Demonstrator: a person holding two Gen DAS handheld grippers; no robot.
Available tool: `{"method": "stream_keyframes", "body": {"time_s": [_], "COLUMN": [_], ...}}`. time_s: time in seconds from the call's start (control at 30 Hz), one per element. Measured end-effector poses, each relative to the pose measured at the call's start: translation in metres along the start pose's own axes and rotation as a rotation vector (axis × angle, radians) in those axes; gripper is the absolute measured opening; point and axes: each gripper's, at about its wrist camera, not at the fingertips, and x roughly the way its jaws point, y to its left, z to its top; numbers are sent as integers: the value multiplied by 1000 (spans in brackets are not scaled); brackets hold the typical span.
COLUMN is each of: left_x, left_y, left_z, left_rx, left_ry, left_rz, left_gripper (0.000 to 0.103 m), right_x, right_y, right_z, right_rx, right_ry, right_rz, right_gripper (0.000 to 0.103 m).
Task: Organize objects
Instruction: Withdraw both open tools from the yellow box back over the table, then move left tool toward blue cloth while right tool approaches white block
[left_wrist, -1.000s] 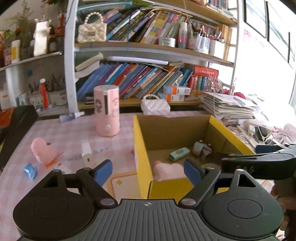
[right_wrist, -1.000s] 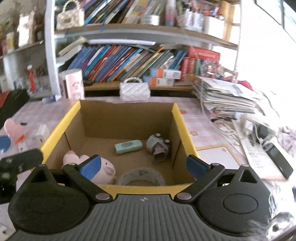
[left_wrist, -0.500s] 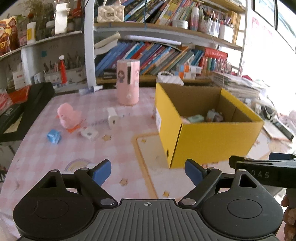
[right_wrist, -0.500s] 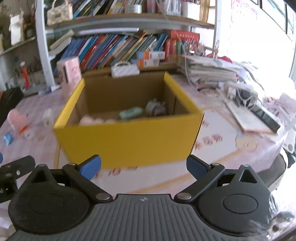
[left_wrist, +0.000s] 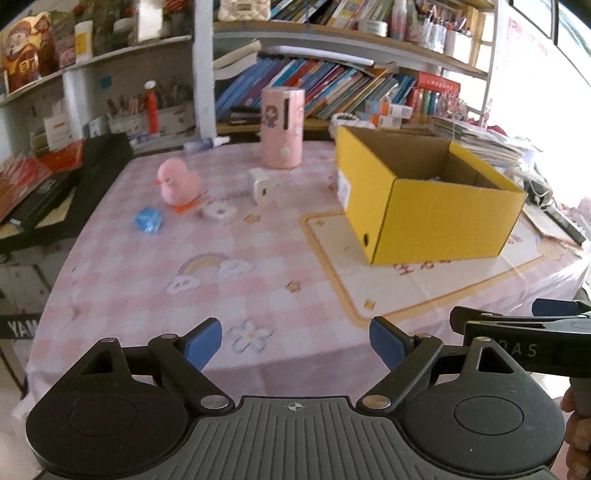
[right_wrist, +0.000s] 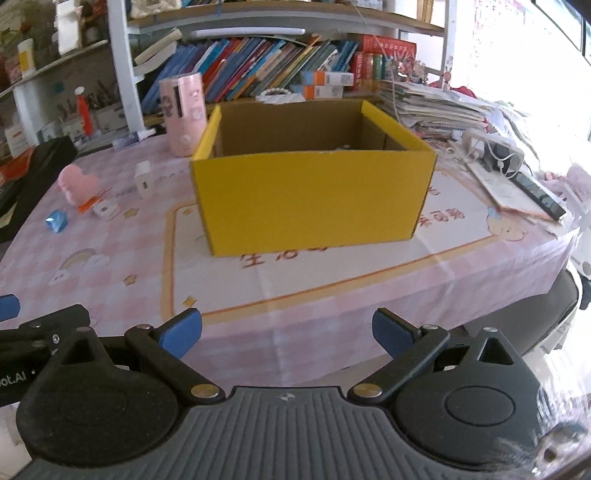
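Over the worktop's (left_wrist: 207, 295) near edge, both tongs hang wide open, empty.
Left tongs (left_wrist: 295, 341), right tongs (right_wrist: 286, 332); yellow box (right_wrist: 310, 199) mid-worktop, pink duck (left_wrist: 177, 184) toward the far-left corner.

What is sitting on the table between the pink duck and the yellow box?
In the left wrist view, a small white upright gadget stands between the pink duck and the yellow box, with a flat white packet slightly nearer the camera.

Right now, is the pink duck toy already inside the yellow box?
No, the pink duck toy stands on the checked tablecloth, well apart from the yellow box.
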Motion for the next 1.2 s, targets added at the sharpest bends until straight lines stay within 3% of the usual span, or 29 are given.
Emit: {"method": "stream_keyframes", "body": {"time_s": [0.27, 0.57, 1.2], "left_x": [-17, -36, -41], "left_y": [27, 57, 91], "left_z": [-16, -19, -7], "left_rx": [-36, -82, -123], "left_ry": [15, -21, -90], "left_rz": [51, 115, 142], "left_gripper": [90, 90, 90], "right_x": [-8, -15, -21], "right_y": [34, 71, 111], "right_z": [-12, -14, 4], "right_rx": [-51, -117, -163], "right_ry": [16, 5, -69], "right_rz": [65, 138, 171], "right_gripper": [100, 99, 99]}}
